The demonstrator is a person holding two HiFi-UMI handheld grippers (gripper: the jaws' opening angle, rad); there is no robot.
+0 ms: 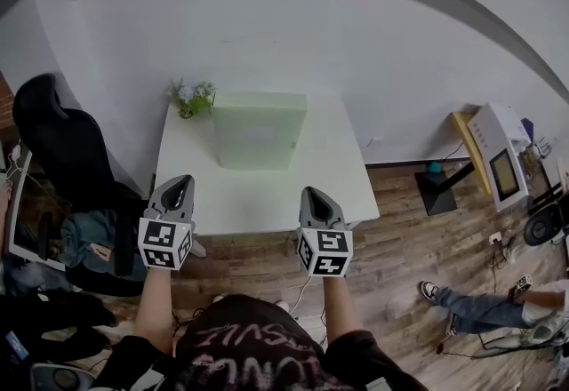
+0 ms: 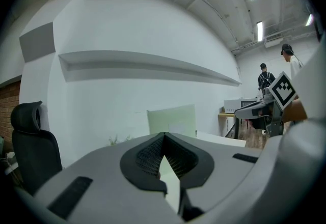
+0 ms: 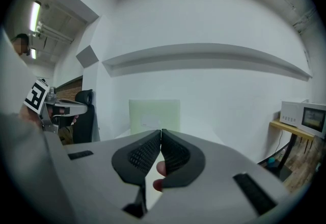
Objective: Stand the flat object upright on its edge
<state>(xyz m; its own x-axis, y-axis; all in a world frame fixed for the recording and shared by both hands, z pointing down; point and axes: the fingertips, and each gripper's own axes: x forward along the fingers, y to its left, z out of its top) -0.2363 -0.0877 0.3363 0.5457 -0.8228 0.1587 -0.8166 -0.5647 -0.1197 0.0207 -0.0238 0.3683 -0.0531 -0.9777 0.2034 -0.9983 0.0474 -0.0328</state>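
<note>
A pale green flat box [image 1: 259, 130] stands upright on its edge near the back of the white table [image 1: 338, 176]; it also shows ahead in the left gripper view [image 2: 173, 120] and the right gripper view [image 3: 154, 114]. My left gripper [image 1: 180, 185] hovers over the table's front left edge, shut with nothing in it, tips [image 2: 162, 135] touching. My right gripper [image 1: 313, 195] sits at the front right edge, also shut and empty, tips [image 3: 161, 131] together. Both are well short of the box.
A small potted plant [image 1: 191, 99] stands at the table's back left corner. A black office chair [image 1: 62, 145] is left of the table. A side stand with a white microwave [image 1: 500, 154] is at the right, and a person's legs [image 1: 480, 305] lie on the wooden floor.
</note>
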